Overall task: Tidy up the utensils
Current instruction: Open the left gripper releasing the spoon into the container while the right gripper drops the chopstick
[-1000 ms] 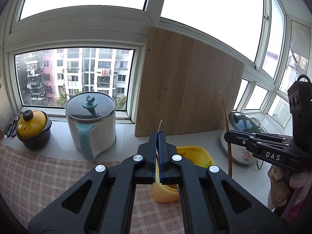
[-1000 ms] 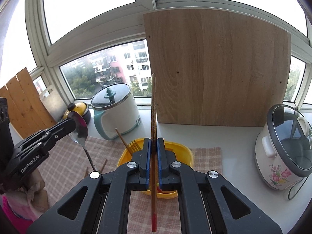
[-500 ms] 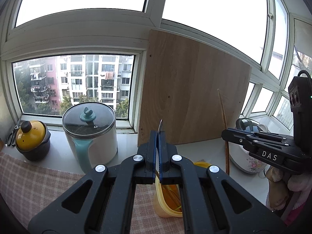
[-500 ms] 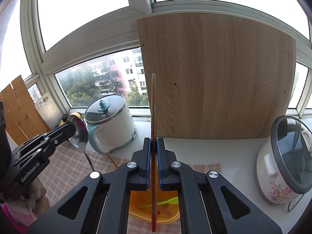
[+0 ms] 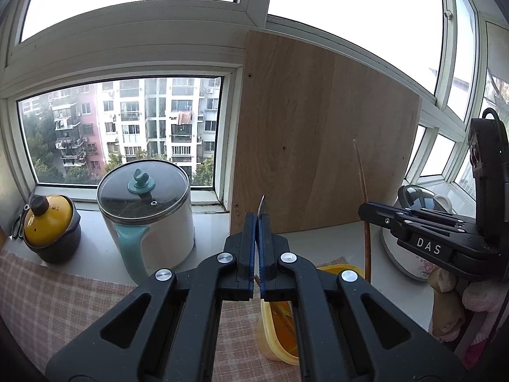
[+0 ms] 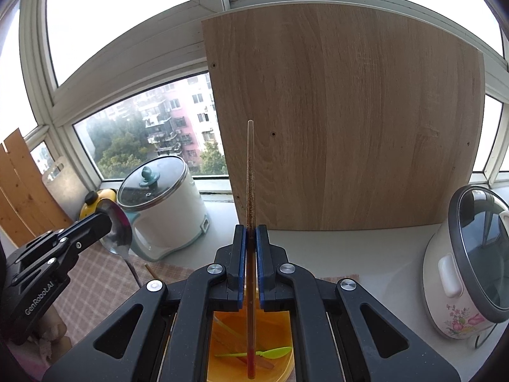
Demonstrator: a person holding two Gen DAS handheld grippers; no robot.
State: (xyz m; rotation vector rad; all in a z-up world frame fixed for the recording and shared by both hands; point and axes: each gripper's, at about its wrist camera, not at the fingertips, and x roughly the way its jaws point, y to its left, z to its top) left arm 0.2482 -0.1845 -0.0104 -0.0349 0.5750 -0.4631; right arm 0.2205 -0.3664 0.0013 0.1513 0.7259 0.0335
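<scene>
Both hands have carried their utensils forward until the yellow tub [image 6: 280, 363] sits directly beneath them; a second ago it lay further ahead on the checked cloth [image 5: 57, 302]. That suggests the drop into the tub is near.

The right tool [image 6: 251, 245] is pressed together on a long wooden chopstick [image 6: 250, 175], standing upright at 12 o'clock, its red end hanging over the tub, where a green plastic spoon [image 6: 267, 354] already lies. The left tool [image 5: 258, 238] is pinched shut on a metal spoon [image 6: 119, 229], its bowl seen at 9 o'clock from the right camera.

Readable writing: "DAS" on the right tool's side, "GenRobot.AI" on the left.
</scene>
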